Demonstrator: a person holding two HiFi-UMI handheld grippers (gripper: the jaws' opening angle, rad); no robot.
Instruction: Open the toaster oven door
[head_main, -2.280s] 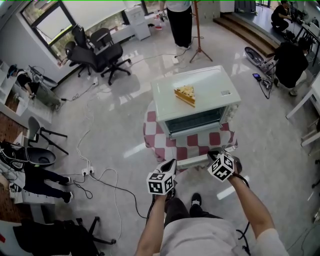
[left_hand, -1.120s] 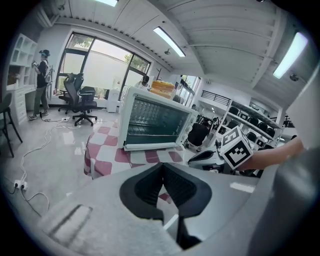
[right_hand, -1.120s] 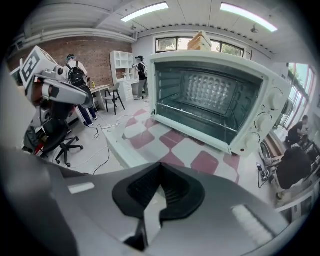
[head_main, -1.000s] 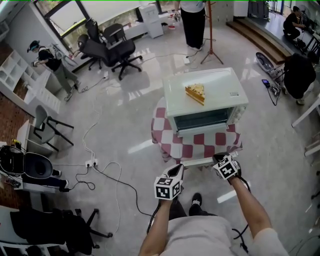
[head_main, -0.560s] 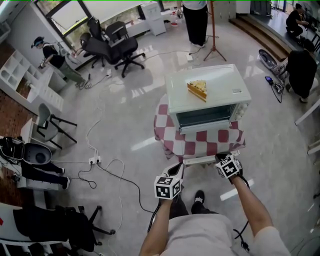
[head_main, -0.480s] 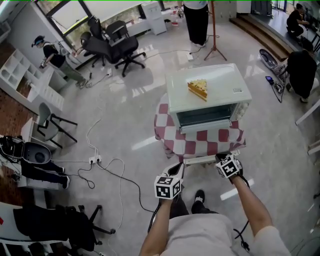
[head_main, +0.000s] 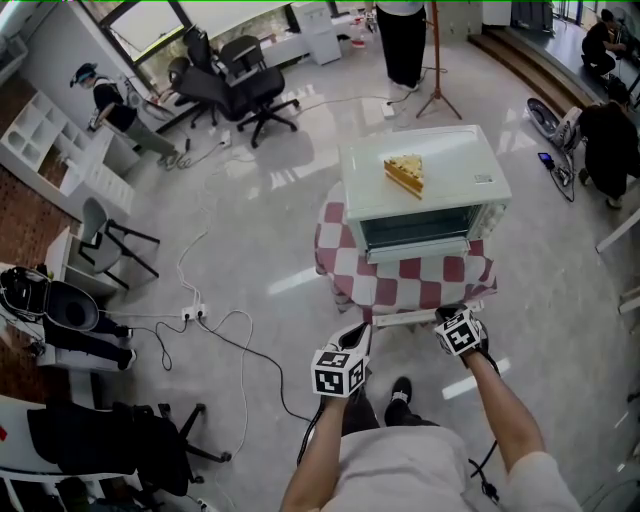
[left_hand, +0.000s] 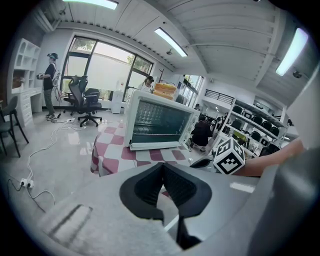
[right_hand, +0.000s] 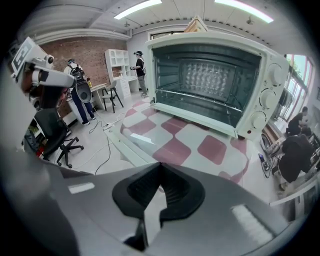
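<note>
A pale green toaster oven (head_main: 425, 170) stands on a round table with a red-and-white checked cloth (head_main: 400, 280). A slice of cake (head_main: 405, 172) lies on its top. Its glass door (right_hand: 132, 142) is folded down flat, and the dark cavity (right_hand: 210, 75) with its rack shows. The door's handle bar (head_main: 410, 318) runs between my grippers. My right gripper (head_main: 452, 318) is shut, tips at the bar's right end; I cannot tell if anything is pinched. Left of the bar, my left gripper (head_main: 356, 336) is shut and holds nothing. The oven (left_hand: 160, 122) faces it.
Black office chairs (head_main: 240, 85) stand at the back left. A power strip and cables (head_main: 195, 315) trail over the floor on the left. A person (head_main: 405, 40) and a tripod (head_main: 437, 60) are behind the oven. Another person (head_main: 610, 130) crouches at the right.
The head view has drifted, so the oven sits slightly higher and further right. Both grippers keep their places by the lowered door's handle bar.
</note>
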